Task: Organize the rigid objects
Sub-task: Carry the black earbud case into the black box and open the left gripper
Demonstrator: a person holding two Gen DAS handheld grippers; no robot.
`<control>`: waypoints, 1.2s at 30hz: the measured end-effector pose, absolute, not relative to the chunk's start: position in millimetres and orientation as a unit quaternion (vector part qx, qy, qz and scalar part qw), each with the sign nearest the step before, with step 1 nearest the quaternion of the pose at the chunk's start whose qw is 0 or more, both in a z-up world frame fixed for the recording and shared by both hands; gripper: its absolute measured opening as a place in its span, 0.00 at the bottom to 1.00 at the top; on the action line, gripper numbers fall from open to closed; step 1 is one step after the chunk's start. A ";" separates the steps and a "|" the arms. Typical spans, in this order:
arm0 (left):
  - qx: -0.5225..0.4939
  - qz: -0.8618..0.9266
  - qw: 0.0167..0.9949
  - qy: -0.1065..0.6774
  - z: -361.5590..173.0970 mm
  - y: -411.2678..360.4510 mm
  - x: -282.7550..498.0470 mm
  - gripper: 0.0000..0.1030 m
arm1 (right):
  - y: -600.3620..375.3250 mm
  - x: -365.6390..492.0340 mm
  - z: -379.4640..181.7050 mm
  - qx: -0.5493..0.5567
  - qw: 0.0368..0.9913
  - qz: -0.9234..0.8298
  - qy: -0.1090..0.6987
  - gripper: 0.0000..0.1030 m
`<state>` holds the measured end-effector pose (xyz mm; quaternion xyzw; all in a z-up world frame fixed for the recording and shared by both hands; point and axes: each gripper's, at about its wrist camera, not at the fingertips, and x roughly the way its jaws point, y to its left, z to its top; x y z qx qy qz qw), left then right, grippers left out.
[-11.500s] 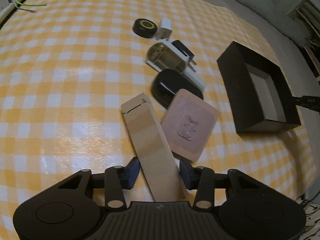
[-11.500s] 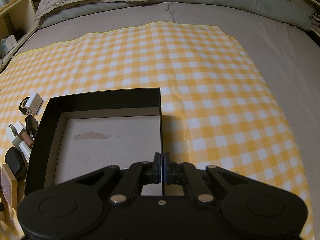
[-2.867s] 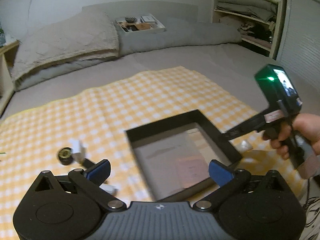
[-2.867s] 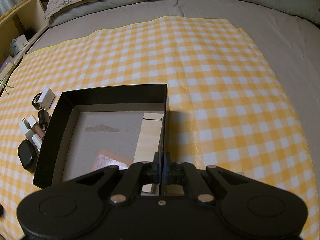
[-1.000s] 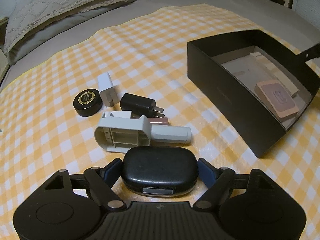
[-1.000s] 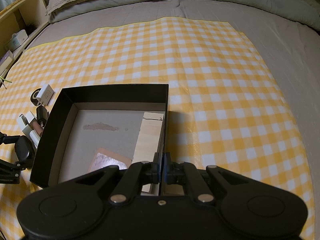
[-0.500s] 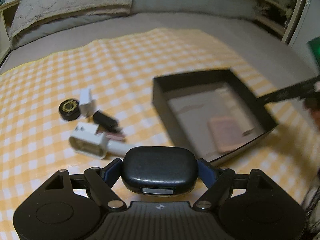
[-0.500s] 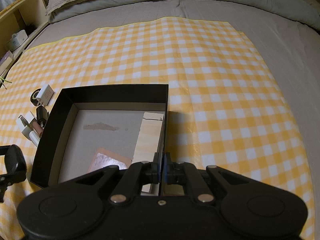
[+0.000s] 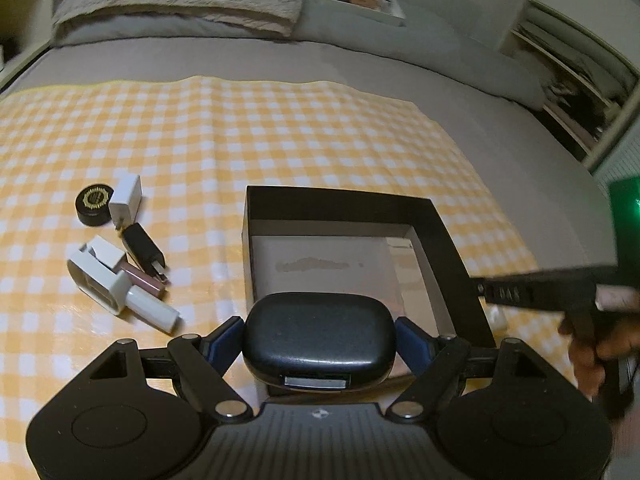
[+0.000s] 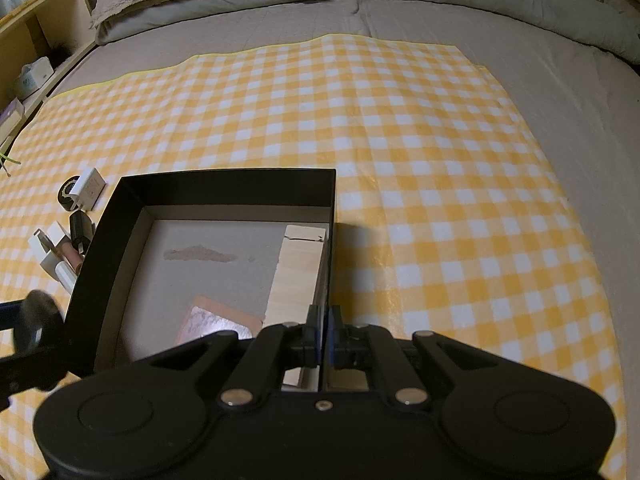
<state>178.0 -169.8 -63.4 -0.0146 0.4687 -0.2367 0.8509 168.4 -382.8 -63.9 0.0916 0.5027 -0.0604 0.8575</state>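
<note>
Holding: your left gripper [image 9: 320,338] clamps the black case [image 9: 320,336] | your right gripper [image 10: 323,338] pinches the box [image 10: 224,184] wall

Left gripper [image 9: 320,336] clamped wide (angled downward), right gripper [image 10: 323,338] pinched shut.

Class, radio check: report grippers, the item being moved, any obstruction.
Left gripper clamps black case. Right gripper pinches black box wall. Path clear.

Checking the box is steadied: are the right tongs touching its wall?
Touching. The right wrist view shows the right tongs shut on the black box wall's edge.
</note>
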 end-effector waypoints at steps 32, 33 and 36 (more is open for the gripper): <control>0.021 -0.221 0.853 0.473 -58.5 -191.1 165.1 0.91 | -383.4 167.8 -63.5 0.083 0.858 -0.059 0.503 0.05; 0.020 -0.221 0.852 0.474 -58.1 -191.4 163.8 0.92 | -384.1 167.7 -63.3 0.083 0.858 -0.059 0.503 0.05; 0.023 -0.224 0.850 0.476 -56.6 -191.8 159.7 0.92 | -383.4 167.8 -63.5 0.083 0.858 -0.060 0.504 0.05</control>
